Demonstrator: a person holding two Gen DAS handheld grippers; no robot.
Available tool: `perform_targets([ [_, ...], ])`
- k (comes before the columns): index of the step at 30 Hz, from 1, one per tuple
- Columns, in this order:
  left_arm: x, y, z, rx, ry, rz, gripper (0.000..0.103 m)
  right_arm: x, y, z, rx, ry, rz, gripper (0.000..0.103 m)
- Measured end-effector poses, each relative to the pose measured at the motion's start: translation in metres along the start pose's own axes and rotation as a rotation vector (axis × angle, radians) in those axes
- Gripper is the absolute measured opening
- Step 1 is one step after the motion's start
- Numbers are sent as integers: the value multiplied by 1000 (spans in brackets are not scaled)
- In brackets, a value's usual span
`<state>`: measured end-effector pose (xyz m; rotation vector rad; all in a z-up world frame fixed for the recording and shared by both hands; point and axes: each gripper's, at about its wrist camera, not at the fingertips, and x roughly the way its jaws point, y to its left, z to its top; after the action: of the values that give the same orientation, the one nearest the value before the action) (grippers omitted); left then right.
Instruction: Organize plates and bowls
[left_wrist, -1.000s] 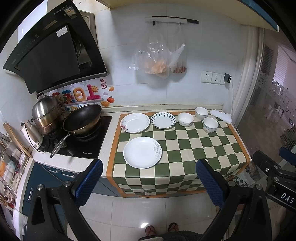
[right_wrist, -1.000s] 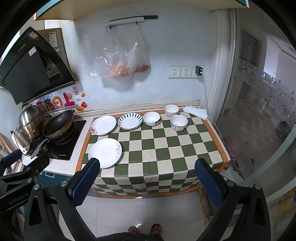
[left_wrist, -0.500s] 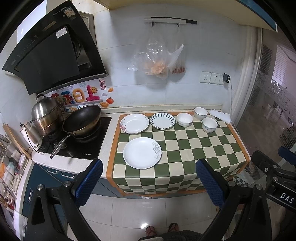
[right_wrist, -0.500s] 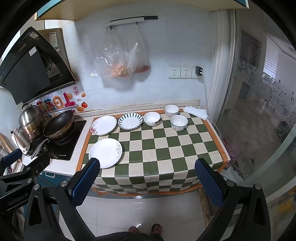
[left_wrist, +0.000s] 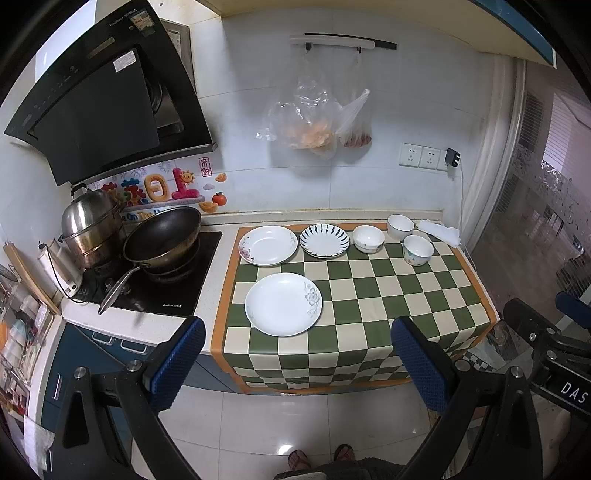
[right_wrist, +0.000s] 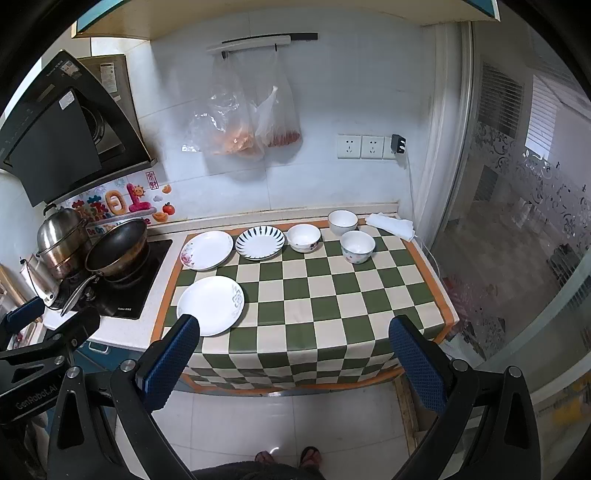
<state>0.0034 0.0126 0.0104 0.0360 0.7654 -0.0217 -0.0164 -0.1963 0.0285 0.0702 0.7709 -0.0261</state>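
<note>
On a green checked cloth (left_wrist: 373, 295) lie three plates: a white one with a grey flower (left_wrist: 283, 303) (right_wrist: 211, 304) at the front left, a pink-flowered one (left_wrist: 267, 245) (right_wrist: 207, 250) behind it, and a blue-striped one (left_wrist: 324, 240) (right_wrist: 260, 243). Three white bowls stand at the back right: one (left_wrist: 368, 238) (right_wrist: 303, 237) beside the striped plate, one (left_wrist: 400, 226) (right_wrist: 342, 222) by the wall, one (left_wrist: 417, 250) (right_wrist: 357, 246) in front of it. My left gripper (left_wrist: 299, 362) and right gripper (right_wrist: 295, 360) hang open over the floor, short of the counter's front edge, both holding nothing.
Left of the cloth, a black hob (left_wrist: 155, 284) carries a wok (left_wrist: 162, 238) and a steel pot (left_wrist: 92, 227), under a black hood (left_wrist: 103, 96). Plastic bags (left_wrist: 314, 125) hang on the wall. A folded white cloth (left_wrist: 439, 232) lies at the back right. Glass doors (right_wrist: 517, 240) stand to the right.
Both views have shifted only slightly; the counter sits a touch higher in the left wrist view. Plates and bowls have not moved, and both grippers stay open.
</note>
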Motion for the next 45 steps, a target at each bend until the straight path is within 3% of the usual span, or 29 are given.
perform_targets([
  [14,4,5,-4,-7,4,-6,103,12,13,0,6,18,18,103],
  [18,23,17,-8,-17,4,25,103,33,17,-4,36,1,69,103],
  [25,104,69,-19,-59,59,134,103,137,44,-30,60,217,186,103],
  [28,151,93,-22,-80,111,174,103,184,54,-40,59,272,194,103],
  [34,249,124,-26,-107,258,176,103,297,69,-42,48,397,208,103],
  [40,352,132,-29,-82,406,173,103,418,80,-35,29,518,257,100],
  [43,400,137,-33,-107,496,147,96,483,86,-33,36,607,312,97],
  [45,431,144,-36,-156,538,122,85,516,91,-32,24,649,333,92],
])
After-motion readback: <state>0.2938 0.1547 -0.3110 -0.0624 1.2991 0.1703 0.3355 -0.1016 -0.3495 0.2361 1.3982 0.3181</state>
